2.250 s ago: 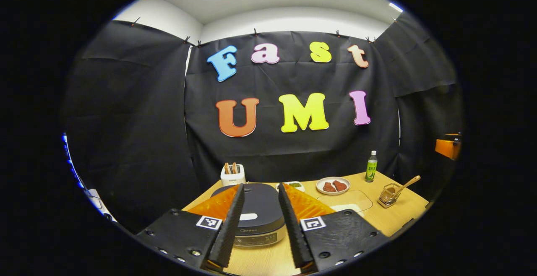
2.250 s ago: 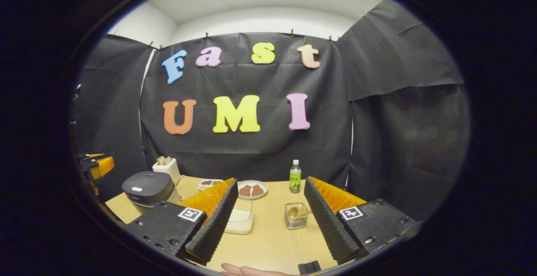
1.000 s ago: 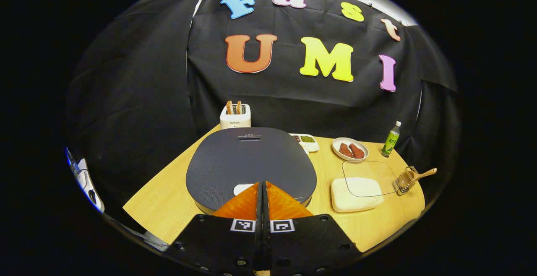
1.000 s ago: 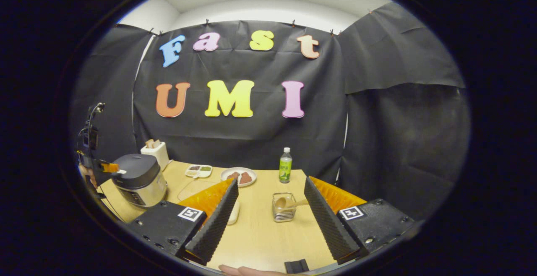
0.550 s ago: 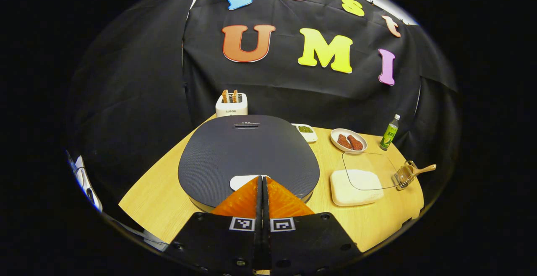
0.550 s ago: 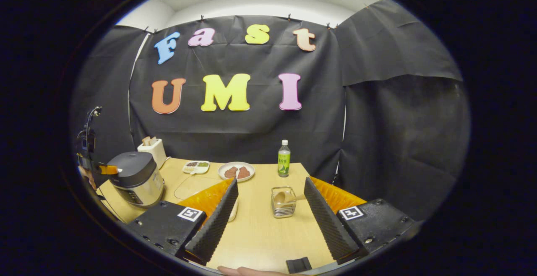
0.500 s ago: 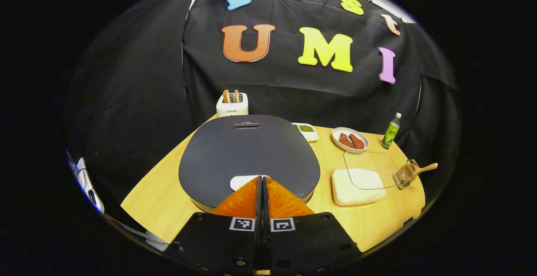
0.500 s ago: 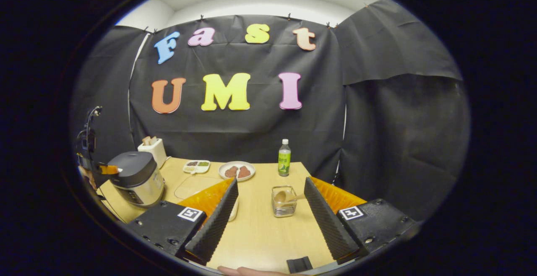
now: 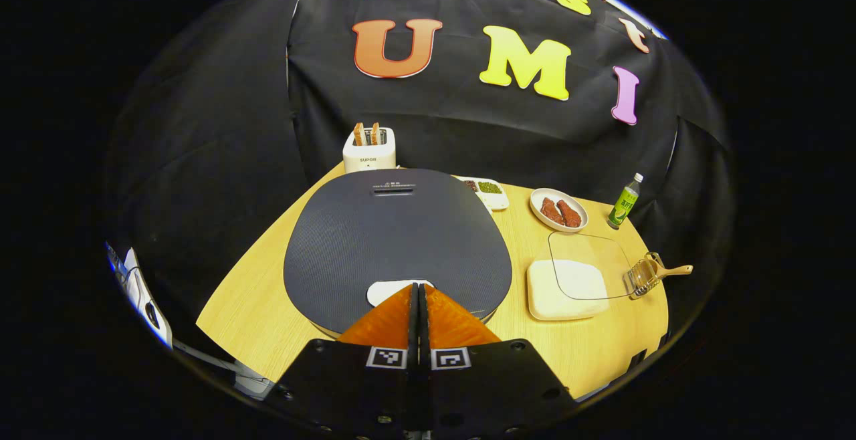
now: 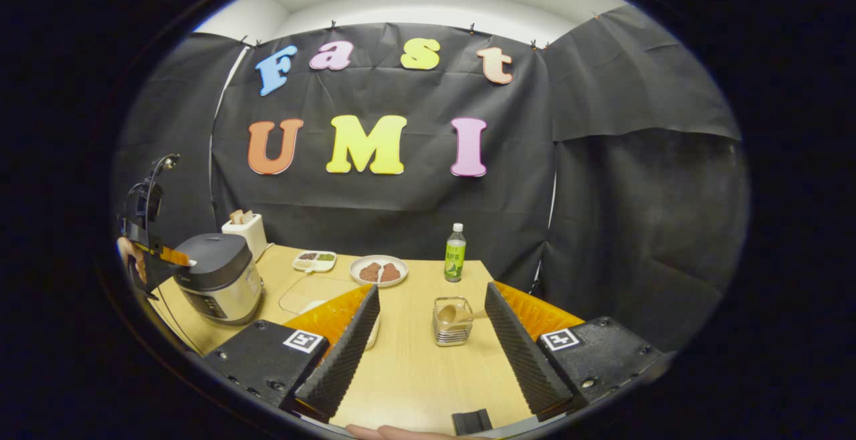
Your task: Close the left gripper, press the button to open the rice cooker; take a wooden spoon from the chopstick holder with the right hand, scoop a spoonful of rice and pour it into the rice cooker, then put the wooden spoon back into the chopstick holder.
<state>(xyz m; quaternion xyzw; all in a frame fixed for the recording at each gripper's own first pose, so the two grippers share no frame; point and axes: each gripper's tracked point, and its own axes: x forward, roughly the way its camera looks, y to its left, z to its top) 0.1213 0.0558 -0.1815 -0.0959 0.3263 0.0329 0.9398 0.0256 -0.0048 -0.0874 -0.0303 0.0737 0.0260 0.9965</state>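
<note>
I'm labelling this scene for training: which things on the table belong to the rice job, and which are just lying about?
Belongs to the job:
dark-lidded rice cooker
white lid button
wooden spoon
clear chopstick holder
white tray of rice
closed left gripper
open right gripper

Lying about:
white toaster
green bottle
plate of meat
divided snack dish

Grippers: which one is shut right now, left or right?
The left gripper: its fingers meet with no gap, tips at the white button on the rice cooker lid. The right gripper is wide open, facing the chopstick holder.
</note>
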